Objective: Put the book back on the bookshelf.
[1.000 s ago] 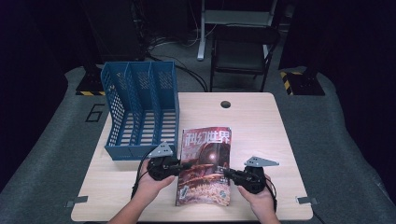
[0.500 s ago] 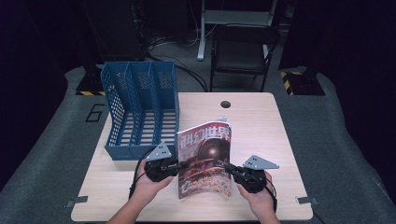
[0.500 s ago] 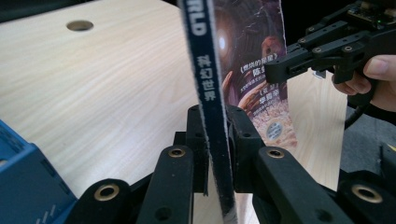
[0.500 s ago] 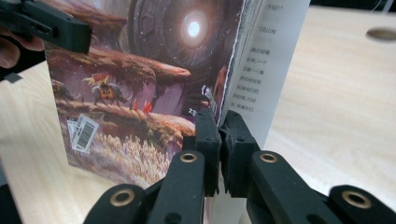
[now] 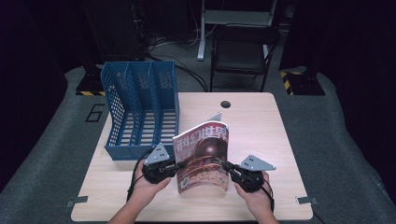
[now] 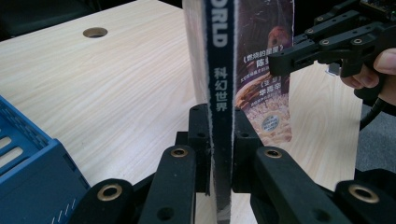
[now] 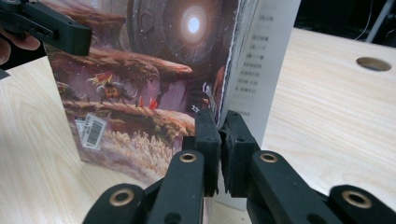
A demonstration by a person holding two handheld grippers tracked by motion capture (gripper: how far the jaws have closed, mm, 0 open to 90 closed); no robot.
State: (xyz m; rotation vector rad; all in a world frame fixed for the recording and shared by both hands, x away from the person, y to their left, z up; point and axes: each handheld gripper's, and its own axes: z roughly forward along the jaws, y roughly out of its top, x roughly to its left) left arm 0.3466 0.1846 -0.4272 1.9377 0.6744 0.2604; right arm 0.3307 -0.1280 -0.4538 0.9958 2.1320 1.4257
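Note:
A magazine with a dark science-fiction cover stands upright on its lower edge near the table's front, cover facing me. My left gripper is shut on its spine, the pads pressing from both sides. My right gripper is shut on the opposite, open edge. In the right gripper view its jaws pinch the cover edge of the magazine, with white pages beside them. The right gripper also appears in the left gripper view, and the left gripper in the right gripper view.
A blue slotted file holder with three compartments lies on its back at the table's left, just behind my left hand; its corner is near the left jaws. The wooden table has a cable hole at the back. A chair stands beyond.
The magazine has been tipped up from nearly flat on the table to standing upright. Both grippers have kept their hold on its two side edges and barely shifted.

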